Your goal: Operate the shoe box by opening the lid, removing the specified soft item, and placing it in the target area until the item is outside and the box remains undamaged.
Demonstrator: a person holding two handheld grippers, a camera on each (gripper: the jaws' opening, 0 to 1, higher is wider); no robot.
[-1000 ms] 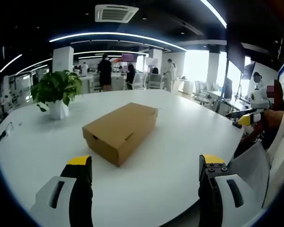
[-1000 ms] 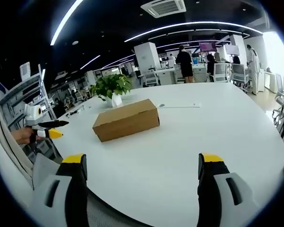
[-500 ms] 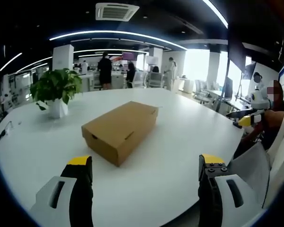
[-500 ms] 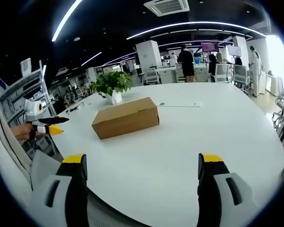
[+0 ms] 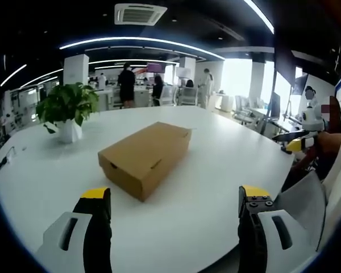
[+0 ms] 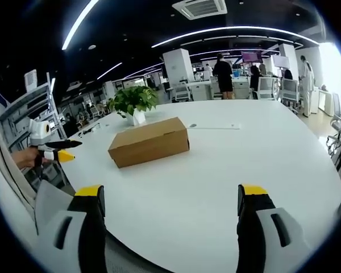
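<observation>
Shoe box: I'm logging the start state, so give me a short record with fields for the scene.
box: shoe box, brown cardboard, on the white table
lid: closed
soft item: hidden
left gripper: open, short of the box
right gripper: open, short of the box
nearby: potted plant beyond the box

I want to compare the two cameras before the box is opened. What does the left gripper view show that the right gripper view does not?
Left gripper view: the brown cardboard shoe box from one corner, showing its short end; the right gripper at the right edge.

Right gripper view: the box's long side; the left gripper at the left edge; grey shelving.

Both: the closed box lying on the white round table, the green potted plant, open jaws apart from the box.
</observation>
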